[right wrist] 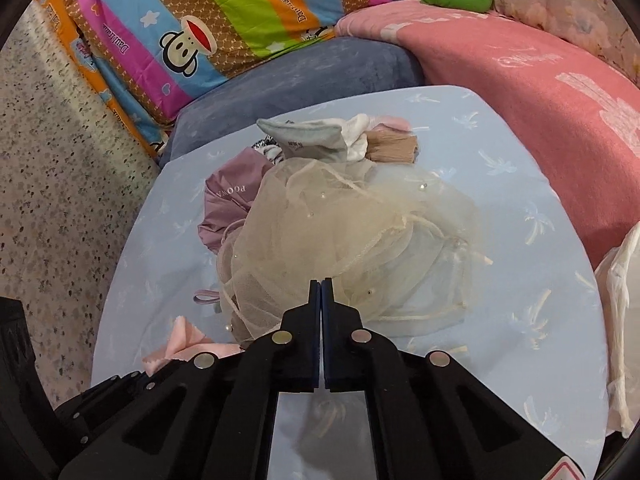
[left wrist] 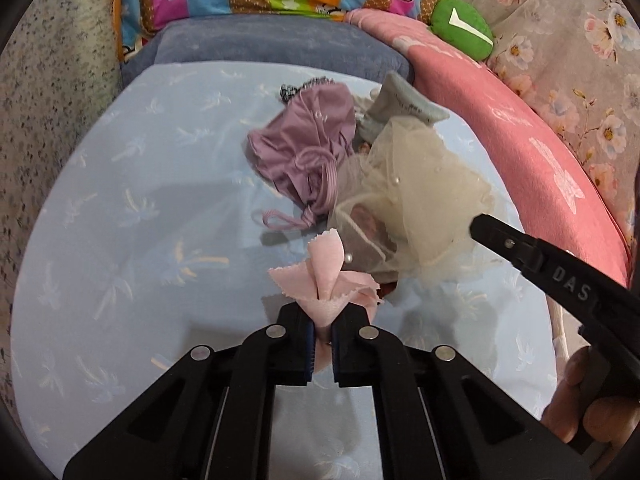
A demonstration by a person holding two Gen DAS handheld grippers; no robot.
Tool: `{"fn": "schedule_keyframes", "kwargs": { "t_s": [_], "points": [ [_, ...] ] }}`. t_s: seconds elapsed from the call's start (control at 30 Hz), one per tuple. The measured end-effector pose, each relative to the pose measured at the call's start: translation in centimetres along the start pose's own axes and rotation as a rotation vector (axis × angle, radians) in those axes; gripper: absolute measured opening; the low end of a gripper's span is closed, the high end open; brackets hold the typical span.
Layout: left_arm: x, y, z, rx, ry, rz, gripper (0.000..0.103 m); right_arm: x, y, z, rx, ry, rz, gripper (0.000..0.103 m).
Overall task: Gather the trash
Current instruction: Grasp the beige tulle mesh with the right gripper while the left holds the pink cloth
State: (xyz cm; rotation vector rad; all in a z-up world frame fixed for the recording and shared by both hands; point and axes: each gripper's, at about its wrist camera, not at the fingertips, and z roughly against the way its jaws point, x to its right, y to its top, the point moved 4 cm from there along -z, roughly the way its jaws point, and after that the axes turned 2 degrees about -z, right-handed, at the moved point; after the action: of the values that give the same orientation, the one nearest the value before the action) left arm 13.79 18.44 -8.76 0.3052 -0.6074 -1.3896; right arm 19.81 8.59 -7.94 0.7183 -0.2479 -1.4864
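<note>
On the blue sheet [left wrist: 120, 208]: left gripper [left wrist: 322, 322] holds a pink cloth [left wrist: 326, 276]; right gripper [right wrist: 321, 292] is closed at the tulle [right wrist: 340, 220].

Nearest, the left fingers are pinched almost shut on the bunched pink cloth, which fans forward from the tips. The right fingers are pressed together against the near edge of the tulle; whether any mesh is caught between them cannot be told. Directly ahead of both grippers lies the pile: tulle in front, purple pouch [left wrist: 308, 140] to its left, grey sock [right wrist: 308, 140] behind, the heap running away from the fingers. The right gripper is nearer the tulle, the left nearer the pouch. At the right edge hangs a white bag [right wrist: 620, 320], probably the collection point.
</note>
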Motion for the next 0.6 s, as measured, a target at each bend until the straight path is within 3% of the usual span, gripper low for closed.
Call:
{"fn": "schedule_keyframes", "kwargs": {
  "t_s": [0.33,0.43,0.5,0.6],
  "points": [
    [0.7,1.2,2.1,0.065,0.002,-0.030,0.006,1.6,0.3,3.5,0.023,0.004,-0.025,0.004],
    [0.9,1.6,2.4,0.076,0.003,-0.032,0.006,1.7,-0.4,2.9,-0.011,0.022,-0.049,0.021],
    [0.9,1.7,2.5,0.080,0.003,-0.033,0.006,1.7,-0.9,2.3,-0.027,0.030,-0.061,0.046],
    [0.7,1.7,2.5,0.081,0.010,-0.035,0.006,1.2,-1.6,1.3,-0.057,0.057,-0.066,0.052]
  ]
}}
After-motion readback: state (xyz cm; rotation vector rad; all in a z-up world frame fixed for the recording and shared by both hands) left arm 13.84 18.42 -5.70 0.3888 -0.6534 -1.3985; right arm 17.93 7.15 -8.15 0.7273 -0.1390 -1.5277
